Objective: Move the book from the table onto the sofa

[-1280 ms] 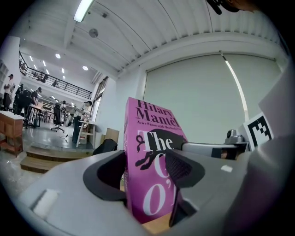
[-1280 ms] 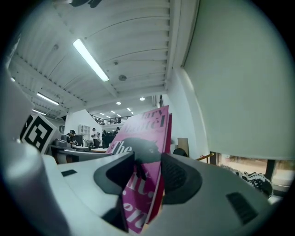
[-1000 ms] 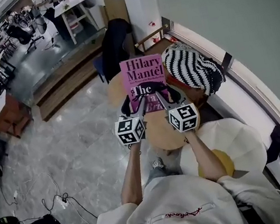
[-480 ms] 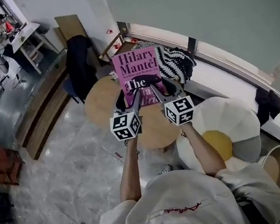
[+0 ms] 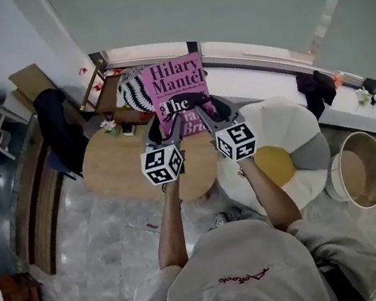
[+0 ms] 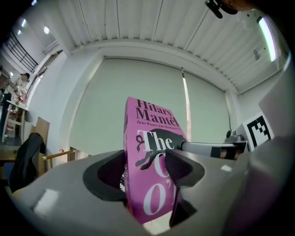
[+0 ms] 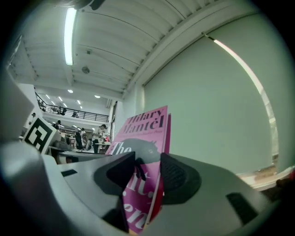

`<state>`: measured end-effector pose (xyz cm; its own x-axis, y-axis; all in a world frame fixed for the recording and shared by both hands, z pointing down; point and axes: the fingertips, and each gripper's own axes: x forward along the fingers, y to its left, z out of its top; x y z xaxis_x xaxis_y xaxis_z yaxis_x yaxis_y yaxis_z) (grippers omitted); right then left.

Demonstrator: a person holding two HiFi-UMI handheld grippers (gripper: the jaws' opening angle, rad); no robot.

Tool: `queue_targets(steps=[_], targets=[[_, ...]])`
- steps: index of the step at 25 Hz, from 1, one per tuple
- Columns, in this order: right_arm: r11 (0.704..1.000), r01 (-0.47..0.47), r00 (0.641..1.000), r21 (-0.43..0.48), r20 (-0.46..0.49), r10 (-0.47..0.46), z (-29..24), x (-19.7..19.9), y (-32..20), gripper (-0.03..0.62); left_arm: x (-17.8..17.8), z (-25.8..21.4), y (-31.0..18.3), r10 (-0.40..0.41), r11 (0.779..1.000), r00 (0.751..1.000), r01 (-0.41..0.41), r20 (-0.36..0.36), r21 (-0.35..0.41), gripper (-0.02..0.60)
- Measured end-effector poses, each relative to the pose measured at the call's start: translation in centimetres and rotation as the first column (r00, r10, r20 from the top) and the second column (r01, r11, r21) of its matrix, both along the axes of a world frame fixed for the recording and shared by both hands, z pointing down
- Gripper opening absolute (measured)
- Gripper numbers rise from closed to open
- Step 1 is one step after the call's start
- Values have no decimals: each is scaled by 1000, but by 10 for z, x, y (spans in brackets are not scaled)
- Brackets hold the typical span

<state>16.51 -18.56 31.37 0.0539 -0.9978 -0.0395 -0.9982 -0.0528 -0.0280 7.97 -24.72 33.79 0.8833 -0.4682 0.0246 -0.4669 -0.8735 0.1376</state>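
A pink book (image 5: pixel 176 92) with "Hilary Mantel" on its cover stands upright in the air, above the far edge of the round wooden table (image 5: pixel 116 173). My left gripper (image 5: pixel 170 129) is shut on its lower left edge and my right gripper (image 5: pixel 205 118) on its lower right edge. In the left gripper view the book (image 6: pixel 152 138) sits clamped between the two dark pads of the left gripper (image 6: pixel 145 169). The right gripper view shows the book (image 7: pixel 145 129) pinched the same way by the right gripper (image 7: pixel 147 174). A white, yellow and grey egg-shaped sofa (image 5: pixel 300 135) lies to the right.
A black-and-white striped cushion (image 5: pixel 131 91) sits behind the table beside a wooden chair (image 5: pixel 100 82). A dark jacket (image 5: pixel 61 132) hangs on a chair at the left. A round basket (image 5: pixel 361 170) stands right of the sofa. A long white ledge (image 5: pixel 266 60) runs along the green wall.
I have turned to the right with the book still held in both grippers. The table has slid to the left in view and the egg-shaped sofa and basket have come in at the right.
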Motion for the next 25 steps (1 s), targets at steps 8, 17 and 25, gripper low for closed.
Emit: queue_targets(steps=[8,17,25], targets=[[957,-287,958,-29,-4,287,12,87,101,176,109,14,79,286,958,958,-286,-8,-25,282],[861,-506,862,-47,-8,506,25,153,209,176,196,29,175,507,861,862,-507,-11,-47,282],[781,-621,782,-64,13,623,37,196,320,173,253,41,280,624,780,782,-622,10,-65,282]])
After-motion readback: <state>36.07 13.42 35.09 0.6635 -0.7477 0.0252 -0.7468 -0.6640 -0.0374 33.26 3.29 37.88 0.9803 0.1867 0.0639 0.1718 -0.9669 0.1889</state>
